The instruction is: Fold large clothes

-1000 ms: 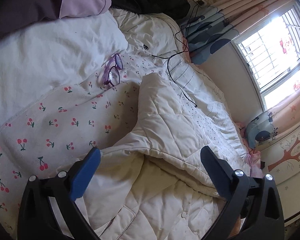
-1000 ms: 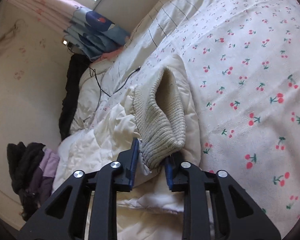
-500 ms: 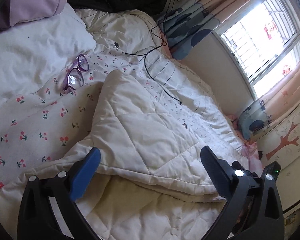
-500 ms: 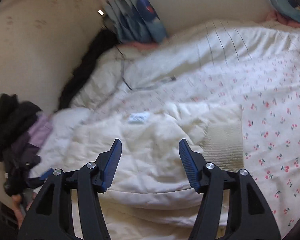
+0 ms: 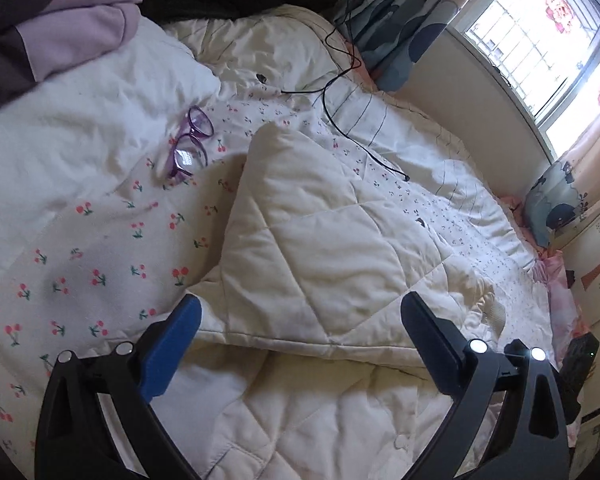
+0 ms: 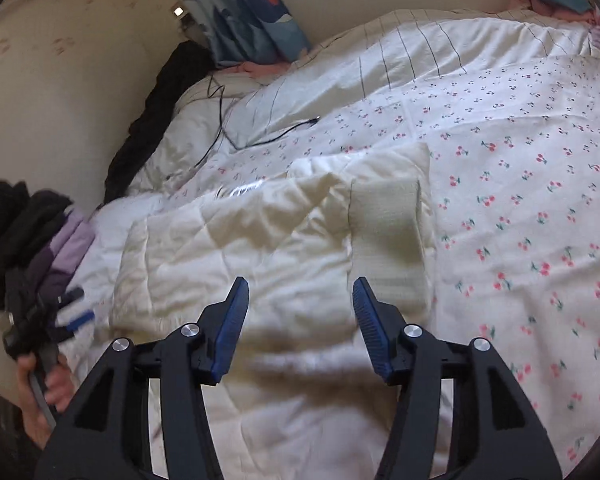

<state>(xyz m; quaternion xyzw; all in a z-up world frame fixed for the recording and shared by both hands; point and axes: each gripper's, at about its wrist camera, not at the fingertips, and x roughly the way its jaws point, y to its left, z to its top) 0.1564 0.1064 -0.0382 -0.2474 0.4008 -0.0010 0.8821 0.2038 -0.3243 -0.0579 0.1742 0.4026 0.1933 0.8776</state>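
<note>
- Cream quilted fabric — a padded jacket [image 5: 324, 256] — is spread on the bed [image 6: 540, 168], on its cherry-print sheet, with one sleeve laid across the body and its ribbed cuff [image 6: 384, 236] lying flat at the edge nearest the bare sheet.
- Both tools are seen with nothing held: the left gripper [image 5: 300, 320] stands wide apart above the folded sleeve, and the right gripper [image 6: 300, 304], whose jaws have just been closing a little after springing apart, hangs partly spread over the jacket body with no cloth between its pads.
- Padded fabric of this kind is judged springy — the laid sleeve could lift or slide back off the body if it is not pressed down before the next fold is begun.
- If only the top layer is pinched at the next grip, the sleeve would be dragged out of place while the body stays put, and the fold would be undone.
- Purple glasses [image 5: 188, 148] lie on the sheet just beside the jacket's far corner; they could be swept along or buried if that side is swung over carelessly.
- A black cable [image 5: 340, 92] trails across the bedding near the same corner and could be snagged by a finger or by the hem.
- Loose bedding under the jacket might be caught together with it in a deep grip.
</note>
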